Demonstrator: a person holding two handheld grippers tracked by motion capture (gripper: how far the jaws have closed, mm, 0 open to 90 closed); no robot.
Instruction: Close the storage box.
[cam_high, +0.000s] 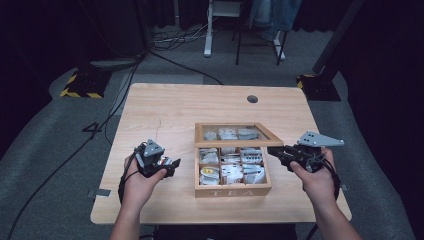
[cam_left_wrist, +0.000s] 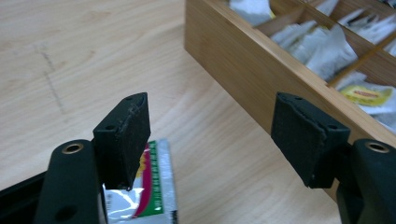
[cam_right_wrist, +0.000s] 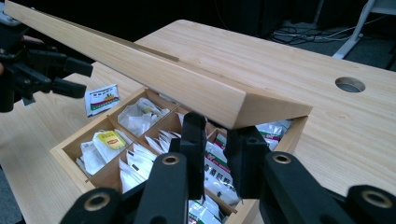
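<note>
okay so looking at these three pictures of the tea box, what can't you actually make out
- Far compartments of the tea box: the raised lid hides them in the right gripper view.
- Packet on the table: the left hand-held gripper and the frame edge cut off its print.
- Whether the right hand-held gripper touches the lid: not clear.

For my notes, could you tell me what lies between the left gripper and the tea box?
Bare tabletop only, seen in the left gripper view.

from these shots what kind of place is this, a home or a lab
Most likely a lab or recording studio, not a home: dark curtains ring a lone wooden table, cables trail over grey carpet, and a hazard-striped stand base sits beside it.
</note>
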